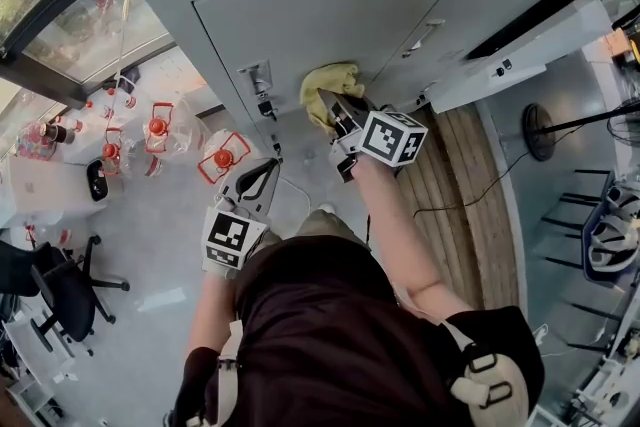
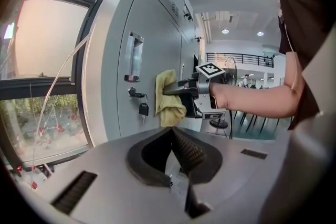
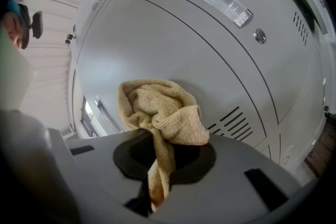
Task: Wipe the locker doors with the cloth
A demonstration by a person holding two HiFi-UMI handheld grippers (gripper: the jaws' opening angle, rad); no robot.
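R gripper fingers grasp yellow cloth against shut locker door; L gripper fingers clenched together, off door.

Grey floor with red-capped clear jugs, black office chair, fan stand

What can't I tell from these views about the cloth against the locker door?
- Contact patch: in the right gripper view the bunched cloth covers the door behind it. In the head view the right tool overlaps it.
- Right tool's jaw tips: buried in the cloth in the right gripper view.
- Dust or streaks on the door: too faint to make out in any view.
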